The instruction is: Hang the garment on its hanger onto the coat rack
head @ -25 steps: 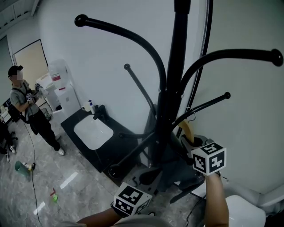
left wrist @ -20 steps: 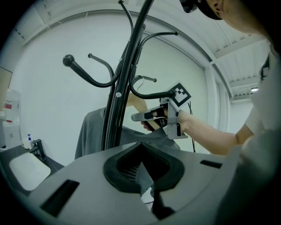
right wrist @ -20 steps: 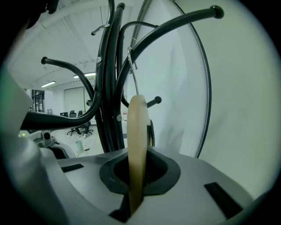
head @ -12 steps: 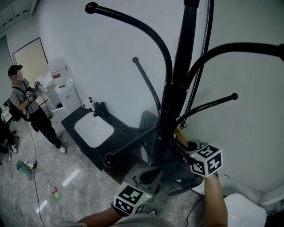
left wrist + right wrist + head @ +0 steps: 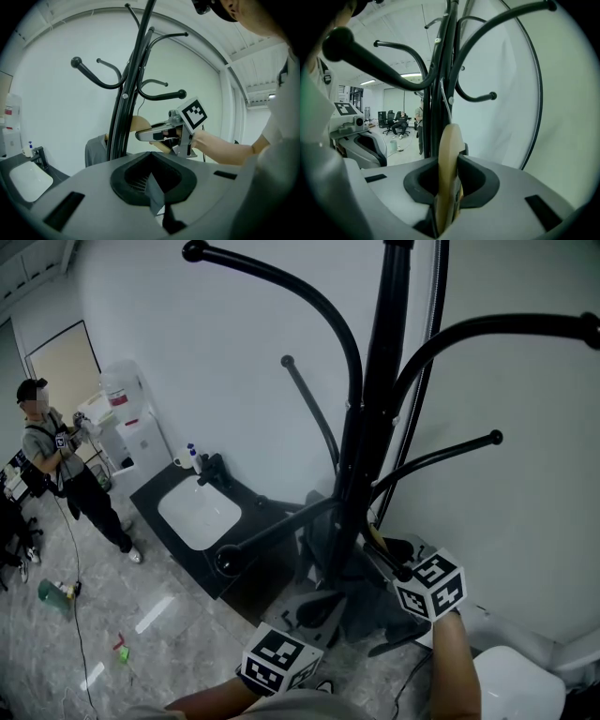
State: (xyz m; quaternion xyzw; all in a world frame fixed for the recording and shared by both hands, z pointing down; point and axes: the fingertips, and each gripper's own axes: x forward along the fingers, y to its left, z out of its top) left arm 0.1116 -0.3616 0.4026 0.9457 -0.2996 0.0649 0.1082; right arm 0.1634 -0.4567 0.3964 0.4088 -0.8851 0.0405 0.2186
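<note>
The black coat rack (image 5: 367,418) rises just in front of me, its curved arms spreading overhead. My right gripper (image 5: 392,557) is shut on the wooden hanger (image 5: 449,145), whose wire hook (image 5: 446,101) stands close beside the pole (image 5: 440,65). The grey garment (image 5: 322,545) hangs on the hanger, low behind the pole. My left gripper (image 5: 312,604) sits lower and nearer me, shut on a fold of the garment's grey cloth (image 5: 153,191). In the left gripper view the right gripper (image 5: 161,133) holds the hanger (image 5: 139,123) next to the pole (image 5: 123,108), under a lower arm.
A black counter with a white sink (image 5: 197,515) stands against the wall at the left. Beyond it are a water dispenser (image 5: 127,423) and a standing person (image 5: 54,465). A cable (image 5: 428,352) runs up the wall behind the rack. A white seat (image 5: 517,688) lies at bottom right.
My right gripper has sunk a little and drawn in toward the pole with the hanger. The garment has swung in behind the pole. The left gripper has barely moved.
</note>
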